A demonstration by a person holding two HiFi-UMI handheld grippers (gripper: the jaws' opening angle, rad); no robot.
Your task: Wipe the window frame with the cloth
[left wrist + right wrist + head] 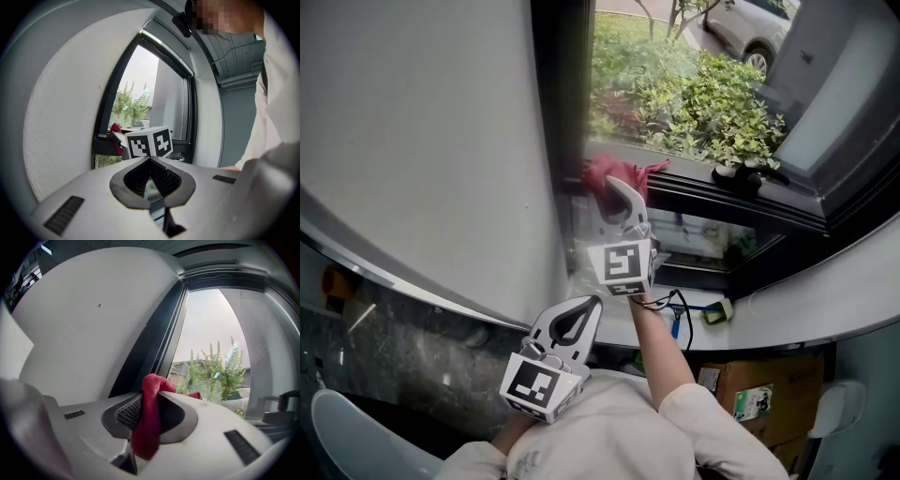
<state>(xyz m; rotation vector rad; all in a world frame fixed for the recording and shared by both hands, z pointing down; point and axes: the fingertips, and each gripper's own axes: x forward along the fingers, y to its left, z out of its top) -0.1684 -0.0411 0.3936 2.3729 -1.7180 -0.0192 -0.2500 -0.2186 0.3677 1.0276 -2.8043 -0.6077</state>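
Observation:
A red cloth is pressed to the dark window frame where the upright meets the lower rail. My right gripper is shut on the cloth, which bunches between the jaws and hangs down in the right gripper view. The frame's upright rises just beyond the jaws. My left gripper is held low near the person's chest, shut and with nothing in it. In the left gripper view its tips meet, and beyond them are the right gripper's marker cube and the cloth.
A white wall fills the left. The white sill ledge carries a small green-edged object and a blue cable. A cardboard box sits below. Small pots stand on the outer rail; shrubs and a car lie outside.

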